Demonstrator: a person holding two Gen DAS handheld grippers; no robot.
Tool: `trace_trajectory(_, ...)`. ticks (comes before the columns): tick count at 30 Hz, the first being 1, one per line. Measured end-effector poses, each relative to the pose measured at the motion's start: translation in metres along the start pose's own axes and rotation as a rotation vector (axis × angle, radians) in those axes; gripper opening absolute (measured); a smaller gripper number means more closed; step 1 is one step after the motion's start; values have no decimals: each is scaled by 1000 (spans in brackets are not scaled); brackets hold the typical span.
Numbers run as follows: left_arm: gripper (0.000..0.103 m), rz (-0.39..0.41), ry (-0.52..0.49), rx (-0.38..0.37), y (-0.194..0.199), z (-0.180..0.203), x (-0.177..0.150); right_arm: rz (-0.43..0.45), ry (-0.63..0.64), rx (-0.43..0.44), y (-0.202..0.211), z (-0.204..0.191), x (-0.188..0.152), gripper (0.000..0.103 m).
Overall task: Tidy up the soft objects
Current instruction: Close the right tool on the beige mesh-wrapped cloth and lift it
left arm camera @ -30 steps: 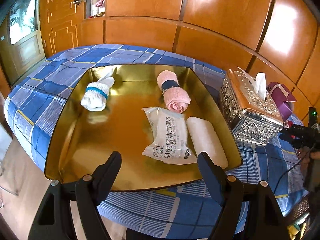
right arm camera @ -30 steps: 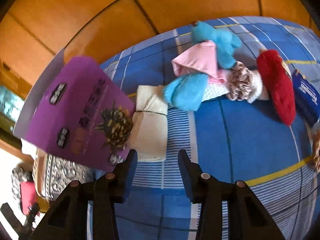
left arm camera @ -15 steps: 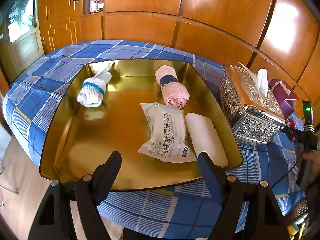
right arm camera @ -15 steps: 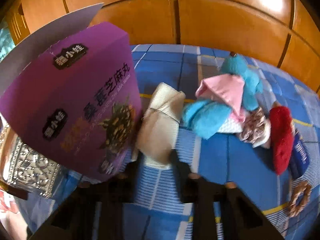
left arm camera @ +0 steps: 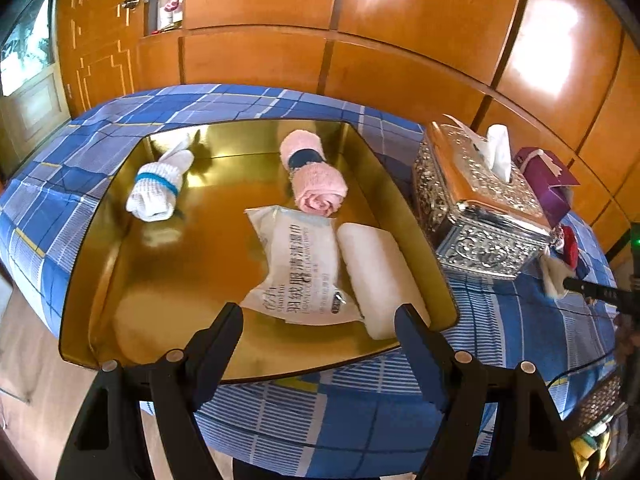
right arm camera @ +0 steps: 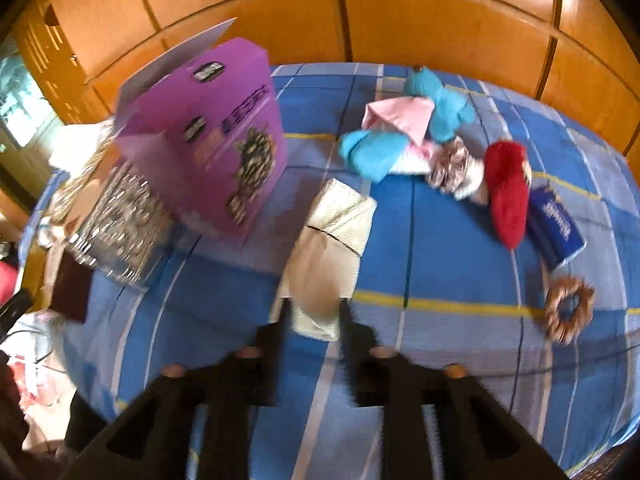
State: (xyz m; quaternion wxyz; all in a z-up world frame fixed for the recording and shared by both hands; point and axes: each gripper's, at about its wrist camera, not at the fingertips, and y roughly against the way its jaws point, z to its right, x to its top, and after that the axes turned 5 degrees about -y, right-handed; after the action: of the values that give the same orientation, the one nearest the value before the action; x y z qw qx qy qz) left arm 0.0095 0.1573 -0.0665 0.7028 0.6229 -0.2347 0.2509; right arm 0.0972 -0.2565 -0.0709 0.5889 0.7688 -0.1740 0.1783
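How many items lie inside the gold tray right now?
4: a white sock roll far left, a pink towel roll far middle, a wipes packet centre-right, a white pad along the right wall. None looks hidden.

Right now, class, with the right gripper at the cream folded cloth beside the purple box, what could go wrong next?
1. The right gripper has the cream folded cloth between its fingers only by its near end, and its jaws have just been opening, so the cloth may slip out.
2. The tall purple cardboard box stands close beside the cloth. A swing towards the gold metal tray could knock it over.
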Motion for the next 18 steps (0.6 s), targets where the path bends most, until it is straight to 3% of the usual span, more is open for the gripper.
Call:
trace_trajectory(3,79,5,-9,-8,2,4,0,19,-36,35,6,6,-2,61)
trace_trajectory(5,79,10,-14,-11,4,6,0,24,-95,63,6,12,4,68)
trace_trajectory(9,79,15,-23,-13,7,9,0,42,-159,18,-7,16,28,68)
trace_trajectory(13,79,26,-55,-26,12,17,3,-30,-144,-26,-40,10,43,65)
trace_trajectory(14,79,32,-69,-32,14,21,4,-53,-129,-39,-49,7,45,58)
trace_trajectory(15,79,39,-88,-40,16,26,6,-68,-119,-48,-54,6,46,43)
trace_trajectory(18,79,51,-148,-73,20,43,12,-52,-69,-95,-51,-1,42,40)
